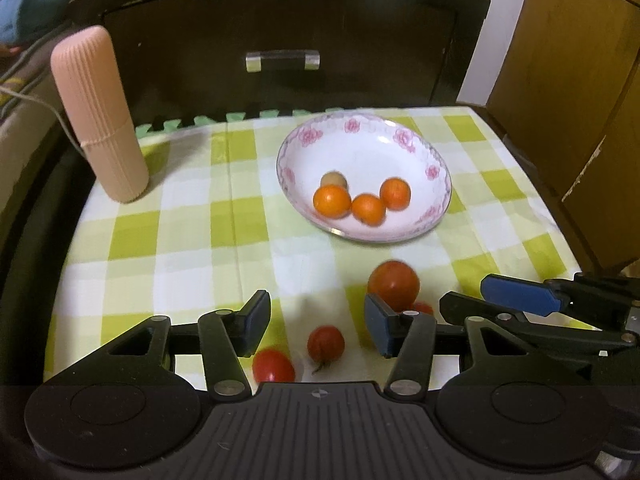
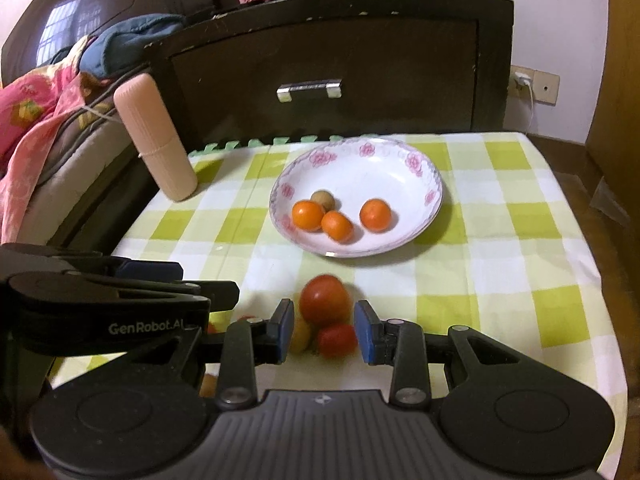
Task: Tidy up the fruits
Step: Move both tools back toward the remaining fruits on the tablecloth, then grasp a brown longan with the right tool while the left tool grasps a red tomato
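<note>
My left gripper (image 1: 318, 326) stands with its jaws apart and nothing between the pads. In the left wrist view two small red cherry tomatoes lie on the cloth low in the frame: one (image 1: 325, 343) in the gap between my fingers, the other (image 1: 273, 365) lower left of it, just beside the left pad.

My right gripper (image 2: 323, 332) is likewise spread wide, pads clear of any fruit. In the right wrist view a large red tomato (image 2: 325, 299) sits at centre frame just beyond the fingertips. Below it, between the pads, lie a smaller red tomato (image 2: 337, 340) and a yellowish fruit (image 2: 301, 334) (blurred; I cannot tell whether they touch the large one).

The floral-rimmed white bowl (image 2: 416, 200) rests on the green-and-white checked tablecloth (image 2: 500, 248) in the upper middle of both views. Inside it lie three small orange fruits: one (image 2: 308, 215) at left, one (image 2: 337, 225) touching it toward the bowl's near rim, one (image 2: 375, 215) apart at right. A tan round fruit (image 2: 323, 199) lies behind the left pair.

A ribbed pink cylindrical container (image 2: 154, 136) stands in the upper left, at the cloth's far left corner. A dark wooden cabinet (image 2: 320, 32) with a metal handle (image 2: 309, 89) fills the top of the frame behind the table.
</note>
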The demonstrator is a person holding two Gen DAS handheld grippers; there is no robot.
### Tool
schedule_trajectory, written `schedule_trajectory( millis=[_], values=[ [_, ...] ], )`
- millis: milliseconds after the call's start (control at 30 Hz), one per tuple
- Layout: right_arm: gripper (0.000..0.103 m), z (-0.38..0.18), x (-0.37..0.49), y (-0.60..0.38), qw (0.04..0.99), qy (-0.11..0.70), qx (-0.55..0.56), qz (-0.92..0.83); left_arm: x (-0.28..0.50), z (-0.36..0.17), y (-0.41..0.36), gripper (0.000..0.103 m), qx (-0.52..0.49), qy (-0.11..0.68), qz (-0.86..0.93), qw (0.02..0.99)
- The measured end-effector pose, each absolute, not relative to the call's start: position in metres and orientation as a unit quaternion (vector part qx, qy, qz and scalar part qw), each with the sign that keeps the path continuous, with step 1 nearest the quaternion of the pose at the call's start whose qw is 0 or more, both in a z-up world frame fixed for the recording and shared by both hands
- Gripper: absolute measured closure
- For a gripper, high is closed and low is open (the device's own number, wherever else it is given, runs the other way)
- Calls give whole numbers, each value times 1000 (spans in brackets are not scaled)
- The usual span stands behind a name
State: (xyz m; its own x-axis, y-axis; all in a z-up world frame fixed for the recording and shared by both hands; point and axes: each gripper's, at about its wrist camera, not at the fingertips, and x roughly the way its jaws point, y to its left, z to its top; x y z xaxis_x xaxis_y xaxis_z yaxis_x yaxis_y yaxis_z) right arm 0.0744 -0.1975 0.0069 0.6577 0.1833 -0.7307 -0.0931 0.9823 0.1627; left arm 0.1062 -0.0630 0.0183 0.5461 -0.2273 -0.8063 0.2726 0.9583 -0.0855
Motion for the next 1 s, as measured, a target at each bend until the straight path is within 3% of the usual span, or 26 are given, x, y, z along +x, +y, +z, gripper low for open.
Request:
schedule_trajectory(
  millis=[200, 500, 733, 1000],
  values=[
    [71, -3, 67, -189, 900, 425, 50, 81, 97, 8, -60, 47, 34, 471, -138, 871],
    [71, -11, 59, -169, 891, 437, 40, 114, 87, -2, -39, 45, 24, 495, -127, 859],
    [68, -17, 57, -156, 884, 445, 32, 141, 89, 0, -20, 32, 2, 501, -107, 859],
    [68, -26, 55, -129, 875, 448, 7, 185, 93, 1, -13, 32, -11, 504, -99, 858]
  ],
)
